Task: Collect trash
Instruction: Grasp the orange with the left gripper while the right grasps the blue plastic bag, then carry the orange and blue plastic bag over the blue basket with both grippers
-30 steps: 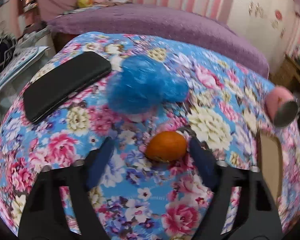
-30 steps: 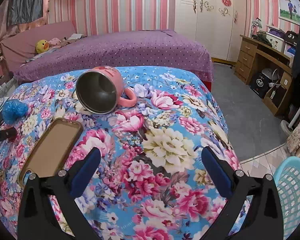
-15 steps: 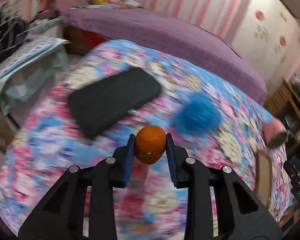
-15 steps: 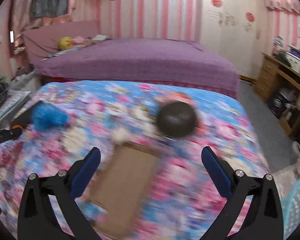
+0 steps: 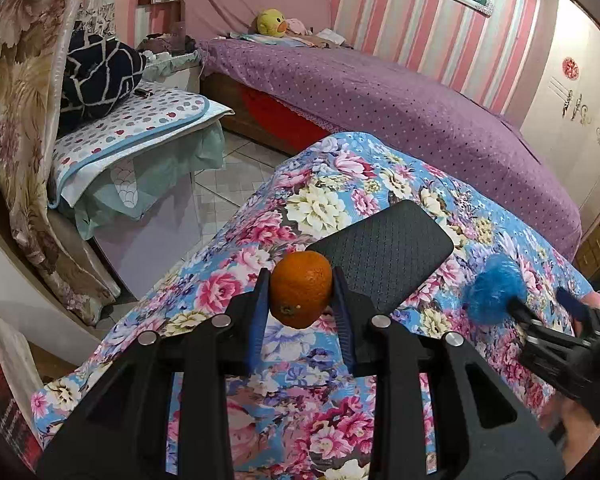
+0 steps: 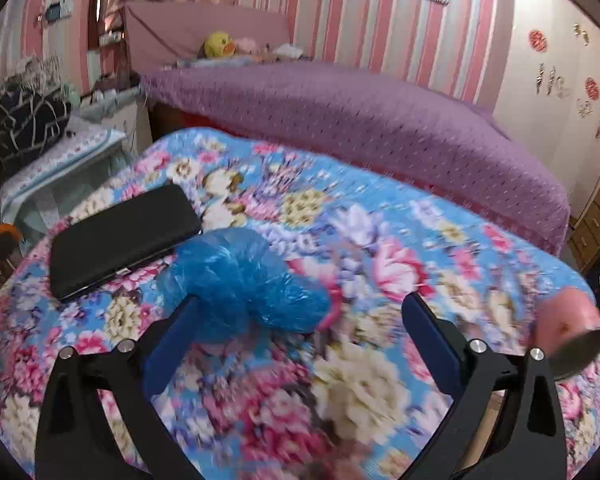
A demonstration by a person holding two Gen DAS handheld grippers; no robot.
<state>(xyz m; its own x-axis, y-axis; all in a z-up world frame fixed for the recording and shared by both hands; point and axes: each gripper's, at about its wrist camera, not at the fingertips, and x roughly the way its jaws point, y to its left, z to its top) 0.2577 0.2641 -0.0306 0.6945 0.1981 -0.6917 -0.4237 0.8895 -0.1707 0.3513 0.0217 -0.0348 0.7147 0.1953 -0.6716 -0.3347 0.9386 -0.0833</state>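
Observation:
My left gripper is shut on an orange and holds it above the floral tablecloth. A crumpled blue plastic bag lies on the cloth. My right gripper is open, its fingers on either side of the bag's near end. The bag also shows in the left wrist view, with the right gripper beside it. The orange shows at the left edge of the right wrist view.
A black phone case lies left of the bag; it also shows in the left wrist view. A pink mug lies on its side at the right. A purple bed stands behind the table.
My left gripper closed on the orange and lifted it off the cloth, swinging left. My right gripper swung left from the mug and brown case to the blue bag.

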